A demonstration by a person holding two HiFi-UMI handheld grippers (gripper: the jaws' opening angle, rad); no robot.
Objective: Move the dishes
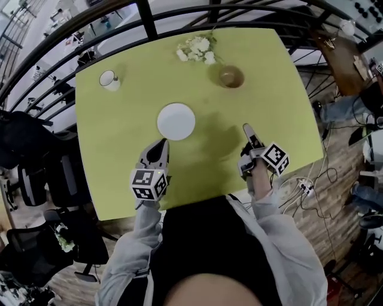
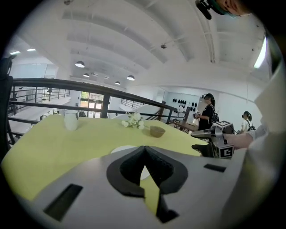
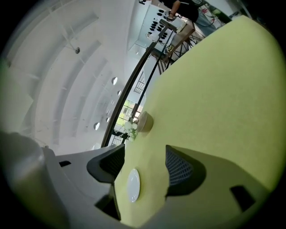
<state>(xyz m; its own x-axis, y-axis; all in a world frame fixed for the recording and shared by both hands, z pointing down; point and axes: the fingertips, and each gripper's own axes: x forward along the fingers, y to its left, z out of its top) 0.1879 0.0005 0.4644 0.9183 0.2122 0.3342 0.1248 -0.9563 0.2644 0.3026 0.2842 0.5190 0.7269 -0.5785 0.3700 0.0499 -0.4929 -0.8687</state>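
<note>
A: Item one, plate [image 1: 176, 121]: we log it mid-worktop [image 1: 108, 149], untouched, just ahead of the left hand-held gripper [image 1: 162, 143], whose jaws are closed and empty.

B: Item two, right hand-held gripper [image 1: 246, 128]: jaws apart, empty. We judge this the approach; next we need jaws parted round the plate's rim.

Black railing [image 1: 145, 18]; white arched ceiling [image 2: 134, 40], round lamps [image 2: 80, 64]; wood floor [image 1: 338, 161].
</note>
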